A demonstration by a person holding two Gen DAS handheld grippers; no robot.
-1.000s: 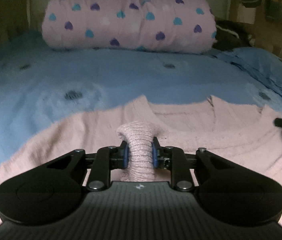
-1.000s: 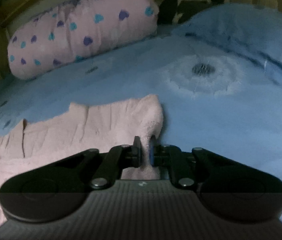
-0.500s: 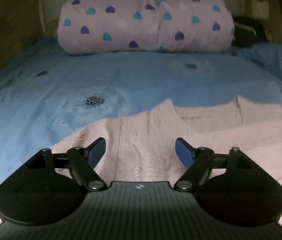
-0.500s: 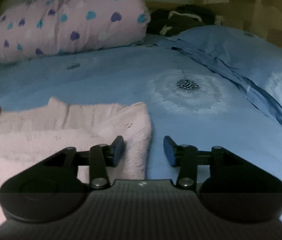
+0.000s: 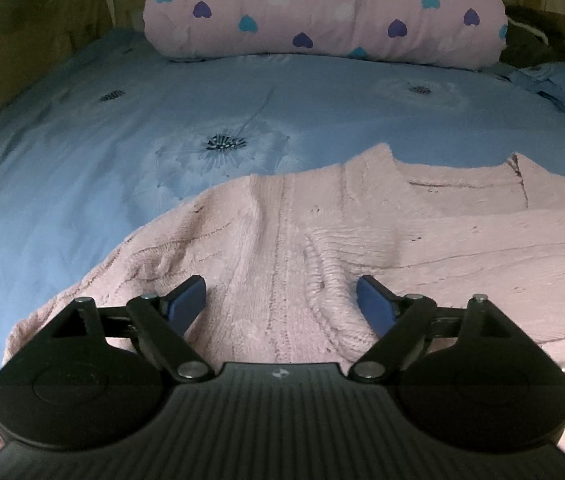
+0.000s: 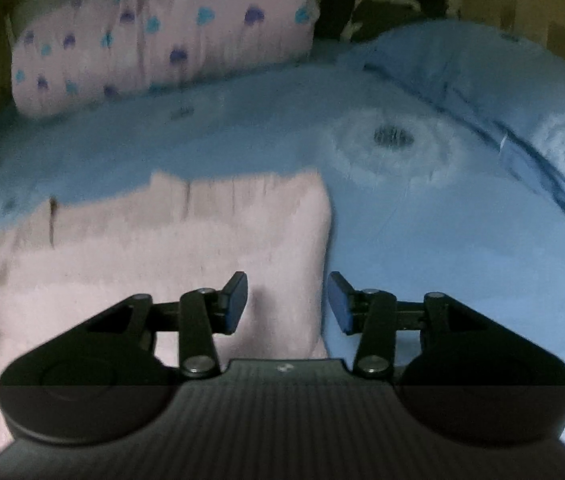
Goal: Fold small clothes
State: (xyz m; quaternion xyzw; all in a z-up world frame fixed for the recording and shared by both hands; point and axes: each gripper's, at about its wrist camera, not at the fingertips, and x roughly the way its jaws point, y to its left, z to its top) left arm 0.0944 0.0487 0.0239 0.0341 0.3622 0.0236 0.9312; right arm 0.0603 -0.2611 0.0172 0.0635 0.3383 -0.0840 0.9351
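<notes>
**Both grippers let go: pink knit lies flat on the bed**

A dim bedroom, and a bed spread with a light blue dandelion-print quilt [image 5: 130,168], a rolled pink blanket dotted with blue and purple hearts [image 5: 322,12] parked at the headboard end. On the near part of that quilt lies the star of the show: a small, fluffy pale pink knitted sweater [image 5: 362,248], neckline towards the pillows, seemingly doubled over on itself, though the layers are hard to sort out.

Over on the left, the left gripper [image 5: 281,300] hovers just above the knit, its blue-padded fingers [image 5: 186,298] spreading wide and opening further as we watch. There is sweater beneath and between them, but nothing pinched. The right gripper [image 6: 288,304] sits at the garment's right edge, fingers [image 6: 236,300] parted about halfway, one over the pink fabric, the other over bare quilt, gripping nothing.

Now, the handling. This looks a light, soft, floppy knit: it should drape and sag the moment it leaves the bed, and the fuzzy surface ought to give the pads decent bite. It could stretch or bunch if dragged. Best bet, I'd say, is a pinch through the edge at two spread points, the ribbed hem or a shoulder seam, lifting both sides evenly.
</notes>
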